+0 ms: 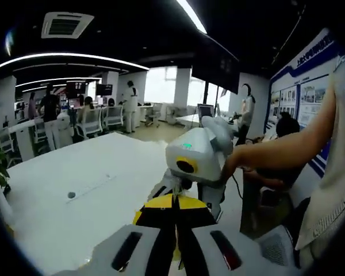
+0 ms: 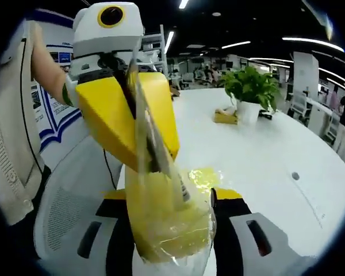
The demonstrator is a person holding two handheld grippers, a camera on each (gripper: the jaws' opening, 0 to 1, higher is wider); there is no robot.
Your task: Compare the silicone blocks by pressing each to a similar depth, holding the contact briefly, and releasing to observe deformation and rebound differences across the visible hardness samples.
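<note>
The right tongs (image 2: pixel 171 230) are clamped on a translucent yellow silicone block in clear wrap (image 2: pixel 168 221), held above the white tabletop (image 2: pixel 264 161). The left tongs (image 2: pixel 129 123), nearer and meeting it from above, pinch its top edge, its long axis upright. Open tabletop lies rightward.

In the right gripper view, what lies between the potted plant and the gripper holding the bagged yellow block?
Mostly bare white table; a small yellowish object sits beside the potted plant, well short of the right gripper and yellow block.
</note>
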